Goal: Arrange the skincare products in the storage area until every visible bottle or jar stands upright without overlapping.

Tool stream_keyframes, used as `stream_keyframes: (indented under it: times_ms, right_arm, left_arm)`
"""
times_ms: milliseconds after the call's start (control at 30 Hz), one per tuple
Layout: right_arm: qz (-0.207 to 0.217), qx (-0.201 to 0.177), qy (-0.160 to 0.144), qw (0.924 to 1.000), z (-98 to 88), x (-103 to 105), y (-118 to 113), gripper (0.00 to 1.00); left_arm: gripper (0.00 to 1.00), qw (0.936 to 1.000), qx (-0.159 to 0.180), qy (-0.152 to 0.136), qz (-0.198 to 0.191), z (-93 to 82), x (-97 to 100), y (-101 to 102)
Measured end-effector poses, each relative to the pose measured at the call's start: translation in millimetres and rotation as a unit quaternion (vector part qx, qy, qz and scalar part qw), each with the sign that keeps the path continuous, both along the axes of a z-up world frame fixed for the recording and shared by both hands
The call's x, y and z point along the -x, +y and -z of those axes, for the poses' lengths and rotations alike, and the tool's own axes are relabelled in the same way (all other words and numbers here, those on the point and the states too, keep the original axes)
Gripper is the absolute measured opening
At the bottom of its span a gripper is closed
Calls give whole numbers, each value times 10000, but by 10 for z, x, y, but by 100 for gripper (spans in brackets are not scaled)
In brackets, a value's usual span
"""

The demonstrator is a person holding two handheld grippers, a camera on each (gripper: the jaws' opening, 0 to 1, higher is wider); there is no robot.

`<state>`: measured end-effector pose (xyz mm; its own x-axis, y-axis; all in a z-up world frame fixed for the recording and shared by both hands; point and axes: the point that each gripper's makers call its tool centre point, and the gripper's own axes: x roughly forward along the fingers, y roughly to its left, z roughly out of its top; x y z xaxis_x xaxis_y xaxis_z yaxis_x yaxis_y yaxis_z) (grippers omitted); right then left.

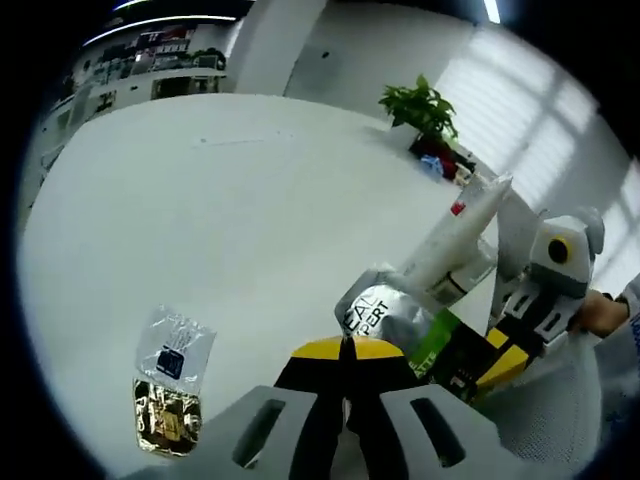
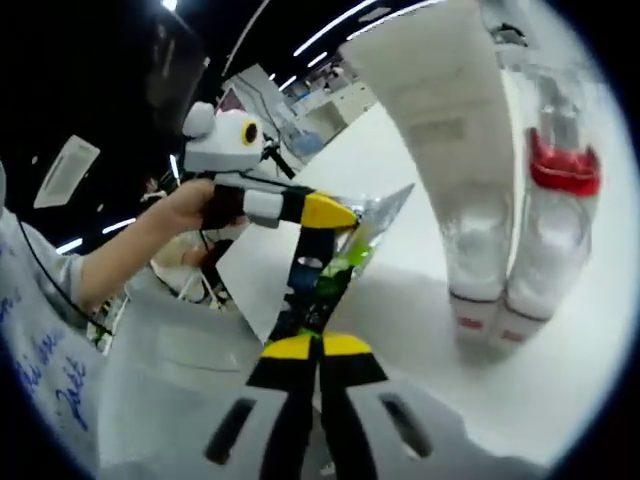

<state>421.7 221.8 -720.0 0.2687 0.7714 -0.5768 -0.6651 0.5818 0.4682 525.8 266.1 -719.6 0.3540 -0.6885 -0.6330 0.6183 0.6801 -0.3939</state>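
Observation:
A silver foil sachet [image 1: 378, 308] with a green and black printed part is held up above the white table [image 1: 250, 200]. My left gripper [image 1: 345, 348] is shut on its near edge. My right gripper [image 1: 505, 365] comes in from the right and is shut on the sachet's green end. In the right gripper view, my right gripper [image 2: 320, 345] pinches the sachet [image 2: 345, 262] from below, and my left gripper [image 2: 325, 212], held by a hand, pinches it from above. Two white tubes [image 2: 470, 190] stand cap-down just right of the sachet, one with a red band [image 2: 562, 168]. The tubes [image 1: 455, 235] rise behind the sachet.
A clear sachet [image 1: 175, 345] and a gold one [image 1: 165, 415] lie flat on the table at the near left. A potted plant [image 1: 420, 105] stands at the far edge. A grey translucent container [image 2: 170, 370] sits under the grippers, beside the person's sleeve [image 2: 40, 300].

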Motion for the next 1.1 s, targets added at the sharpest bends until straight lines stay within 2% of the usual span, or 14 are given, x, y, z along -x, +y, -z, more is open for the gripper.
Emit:
stream_keyframes:
  times_ms: [100, 233, 367, 433, 500, 667, 833, 1000, 1100]
  right_arm:
    - [-218, 512, -232, 9982, 80, -8, -22, 1]
    - [-443, 987, -419, 9933, 170, -28, -50, 1]
    - [-600, 1229, -486, 9894, 243, -2, -49, 3]
    - [-752, 1522, -563, 9839, 298, 21, -115, 8]
    - [-808, 1656, -584, 9811, 336, 41, -153, 10]
    - [-675, 1761, -594, 9802, 345, 39, -280, 17]
    - [-611, 1920, -666, 9772, 331, 24, -364, 17]
    - [-727, 1841, -838, 9766, 296, 6, -196, 17]
    - [-946, 1972, -1041, 9702, 324, -15, -77, 18]
  left_arm:
    - [0, 9999, -102, 8, 50, 64, -2, -35]
    - [0, 9995, -286, -11, 167, 145, 7, -70]
    - [0, 9988, -393, -54, 296, 180, 19, -94]
    - [0, 9979, -468, -89, 439, 188, 31, -103]
    - [0, 9965, -560, -139, 601, 198, 39, -106]
    - [0, 9946, -643, -168, 797, 227, 39, -126]
    - [0, 9928, -676, -222, 969, 251, 35, -158]
    - [0, 9919, -728, -205, 1024, 296, 7, -179]
    - [0, 9912, -742, -216, 1074, 310, -15, -188]
